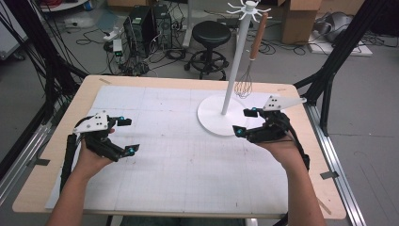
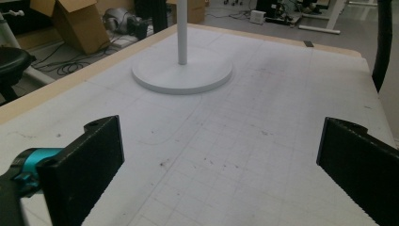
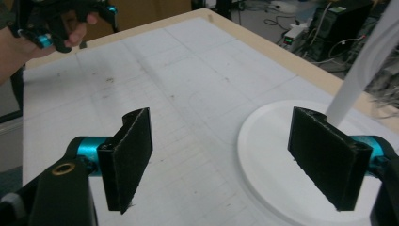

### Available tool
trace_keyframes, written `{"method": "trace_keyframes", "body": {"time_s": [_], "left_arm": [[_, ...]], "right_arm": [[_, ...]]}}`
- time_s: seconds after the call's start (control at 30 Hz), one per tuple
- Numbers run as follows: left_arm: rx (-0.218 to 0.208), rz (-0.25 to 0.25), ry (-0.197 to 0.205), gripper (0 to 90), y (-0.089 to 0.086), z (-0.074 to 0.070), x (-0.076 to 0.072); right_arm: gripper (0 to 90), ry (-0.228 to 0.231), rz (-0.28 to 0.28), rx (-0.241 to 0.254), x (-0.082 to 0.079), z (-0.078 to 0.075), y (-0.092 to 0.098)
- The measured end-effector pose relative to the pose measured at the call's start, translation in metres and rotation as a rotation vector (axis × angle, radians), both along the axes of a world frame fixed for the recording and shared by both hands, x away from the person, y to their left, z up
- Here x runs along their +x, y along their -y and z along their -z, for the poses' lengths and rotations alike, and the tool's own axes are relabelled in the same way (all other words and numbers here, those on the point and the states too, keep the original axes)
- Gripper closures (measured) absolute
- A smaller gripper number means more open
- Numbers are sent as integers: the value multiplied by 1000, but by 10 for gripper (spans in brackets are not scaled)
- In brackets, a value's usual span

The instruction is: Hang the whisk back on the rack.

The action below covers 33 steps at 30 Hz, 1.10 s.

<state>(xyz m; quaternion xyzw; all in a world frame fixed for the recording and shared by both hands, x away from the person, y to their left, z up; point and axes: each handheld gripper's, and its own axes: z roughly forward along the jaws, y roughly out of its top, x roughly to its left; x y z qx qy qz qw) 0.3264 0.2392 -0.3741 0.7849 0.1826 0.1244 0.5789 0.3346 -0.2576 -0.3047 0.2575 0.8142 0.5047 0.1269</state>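
Observation:
A white stand (image 1: pixel 234 61) with a round base (image 1: pixel 214 123) and hooks at its top rises at the table's back right. A wire whisk (image 1: pixel 244 84) with a wooden handle hangs from it. My right gripper (image 1: pixel 243 122) hovers at the base's right front edge, open with nothing between its jaws; in the right gripper view (image 3: pixel 226 160) one jaw is over the base (image 3: pixel 277 141) and the pole (image 3: pixel 362 70) stands just beyond. My left gripper (image 1: pixel 128 136) is over the white grid mat (image 1: pixel 188 160) at the left, open and empty, facing the stand base (image 2: pixel 183 75) across the mat (image 2: pixel 244 141).
The wooden table edge (image 1: pixel 188 79) borders the mat. Behind the table, on the floor, are a black stool (image 1: pixel 211 37), computer towers (image 1: pixel 141 23), cables and cardboard boxes (image 1: pixel 301 19). Black frame legs (image 1: pixel 329 70) stand at both sides.

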Motion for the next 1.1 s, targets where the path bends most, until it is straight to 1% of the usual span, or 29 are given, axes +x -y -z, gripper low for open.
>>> {"method": "trace_keyframes", "body": {"time_s": [0.17,0.27,0.4,0.43,0.5,0.7,0.87,0.9,0.97,1.03,1.1], "left_arm": [[6,3,-2,17,1,1,0],[6,5,-5,17,1,1,0],[4,5,-6,17,2,2,0],[6,6,-6,17,2,2,0],[11,6,-9,17,2,3,0],[12,7,-15,17,3,5,1],[16,13,-20,17,4,6,2],[18,12,-22,17,5,7,2],[16,11,-25,17,5,8,2],[16,13,-28,17,6,10,2],[20,15,-31,17,7,10,2]], "right_arm": [[211,-10,-22,21,-3,14,-1],[210,-17,-26,23,-4,22,-1],[206,-7,-18,14,-7,32,-1],[203,-16,-17,11,-9,34,-1],[203,-11,-16,9,-11,38,-2],[196,-7,-29,6,-17,54,-8],[189,-17,-31,-24,-20,67,-13],[187,-11,-31,-28,-21,69,-14],[184,-17,-32,-35,-22,72,-15],[180,-23,-46,-30,-22,76,-16],[176,-36,-46,-30,-23,81,-16]]}}
